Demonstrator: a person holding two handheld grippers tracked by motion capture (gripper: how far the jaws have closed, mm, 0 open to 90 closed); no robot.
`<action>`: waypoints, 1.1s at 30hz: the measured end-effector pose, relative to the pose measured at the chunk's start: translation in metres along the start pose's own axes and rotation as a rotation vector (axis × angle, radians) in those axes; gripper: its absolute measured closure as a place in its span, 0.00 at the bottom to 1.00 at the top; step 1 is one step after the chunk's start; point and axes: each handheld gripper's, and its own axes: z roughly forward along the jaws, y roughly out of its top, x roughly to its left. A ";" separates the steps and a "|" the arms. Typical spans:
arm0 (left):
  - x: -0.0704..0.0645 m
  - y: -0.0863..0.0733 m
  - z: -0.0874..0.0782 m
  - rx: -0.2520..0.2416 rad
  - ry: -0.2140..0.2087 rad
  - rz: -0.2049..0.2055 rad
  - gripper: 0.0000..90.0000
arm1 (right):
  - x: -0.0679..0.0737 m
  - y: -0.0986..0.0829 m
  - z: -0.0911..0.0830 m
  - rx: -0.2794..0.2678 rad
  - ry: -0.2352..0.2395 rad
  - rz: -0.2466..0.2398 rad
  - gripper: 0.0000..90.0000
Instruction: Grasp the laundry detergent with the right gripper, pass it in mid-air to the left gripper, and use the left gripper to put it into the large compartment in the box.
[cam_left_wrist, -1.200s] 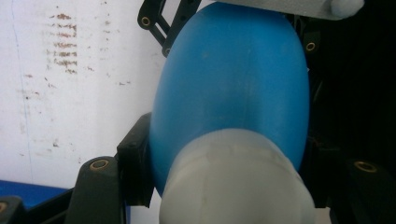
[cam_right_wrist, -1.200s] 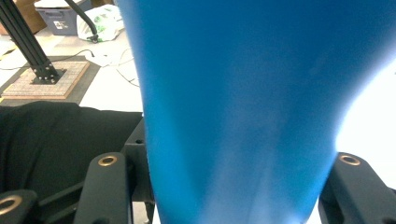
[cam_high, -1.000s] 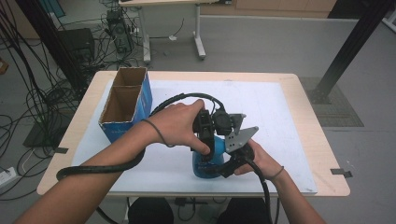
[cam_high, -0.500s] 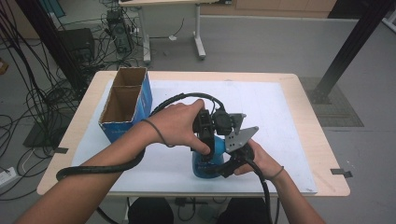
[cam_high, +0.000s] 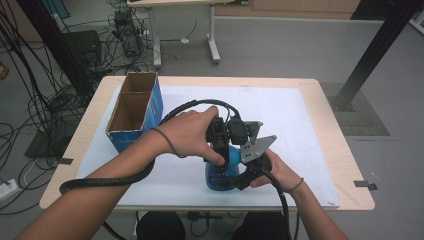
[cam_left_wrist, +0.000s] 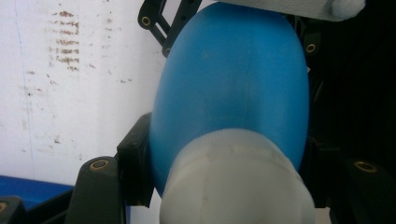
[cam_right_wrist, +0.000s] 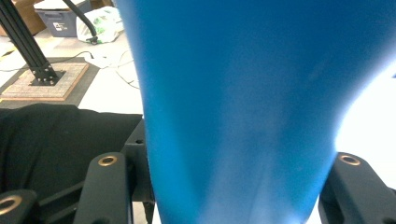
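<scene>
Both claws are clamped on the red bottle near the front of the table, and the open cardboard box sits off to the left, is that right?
Not quite: the bottle is blue, as the high view shows. Both the left claw and the right claw do clamp it, and the box is open at the left.

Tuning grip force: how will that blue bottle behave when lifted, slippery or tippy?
The blue bottle looks smooth and rounded, so probably slippery between flat jaws. Its body bulges and narrows toward the white cap, so it may squirt out of a squeeze. Both the left gripper and right gripper clamp it, which likely steadies it.
</scene>
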 end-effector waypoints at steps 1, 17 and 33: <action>0.000 0.000 0.000 0.001 0.001 0.002 0.41 | 0.000 0.000 0.000 0.001 0.001 0.001 0.46; -0.001 0.002 0.000 -0.003 0.006 -0.002 0.41 | -0.001 -0.001 -0.002 -0.004 -0.001 -0.003 0.46; -0.001 0.000 -0.001 -0.001 0.005 -0.010 0.41 | -0.002 0.000 -0.001 -0.004 0.003 -0.004 0.46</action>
